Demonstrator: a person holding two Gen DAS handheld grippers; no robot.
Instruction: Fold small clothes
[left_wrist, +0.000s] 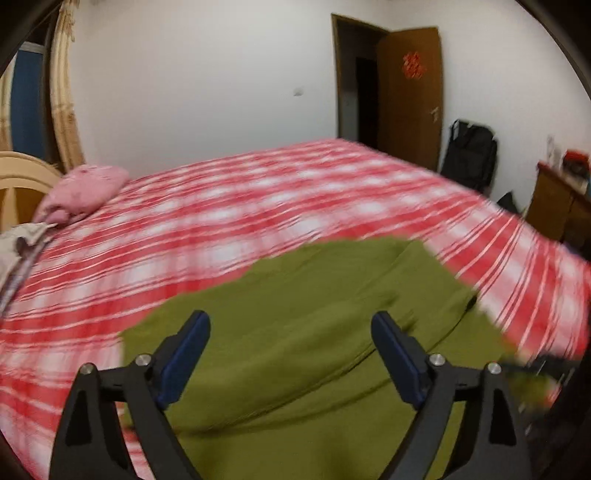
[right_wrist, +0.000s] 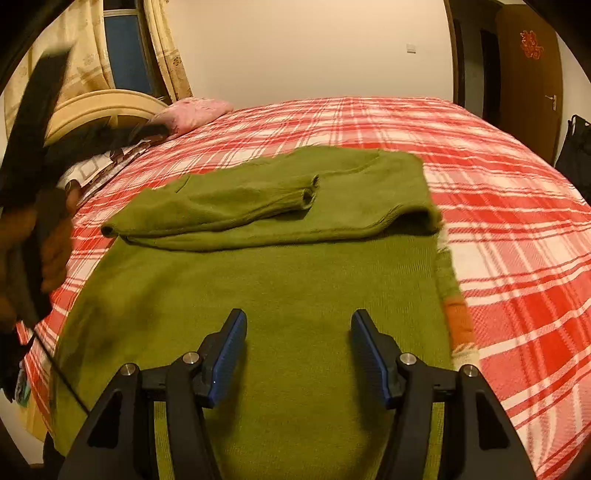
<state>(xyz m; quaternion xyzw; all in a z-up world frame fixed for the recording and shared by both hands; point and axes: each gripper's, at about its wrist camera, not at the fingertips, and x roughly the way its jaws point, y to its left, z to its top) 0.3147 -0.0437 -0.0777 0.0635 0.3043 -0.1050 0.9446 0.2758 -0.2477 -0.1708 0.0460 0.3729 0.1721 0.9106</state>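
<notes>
Partly blurred green sweater (left_wrist: 303, 317) underneath.

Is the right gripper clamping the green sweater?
No. The right gripper has its jaws spread wide above the green sweater, with nothing between them.

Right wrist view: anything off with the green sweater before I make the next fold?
One oddity: along the green sweater's right edge an orange and cream patterned strip sticks out unevenly onto the plaid bedspread. Whether it belongs to the sweater or lies beneath it is unclear. The folded sleeves lie neatly, and both grippers are open.
</notes>
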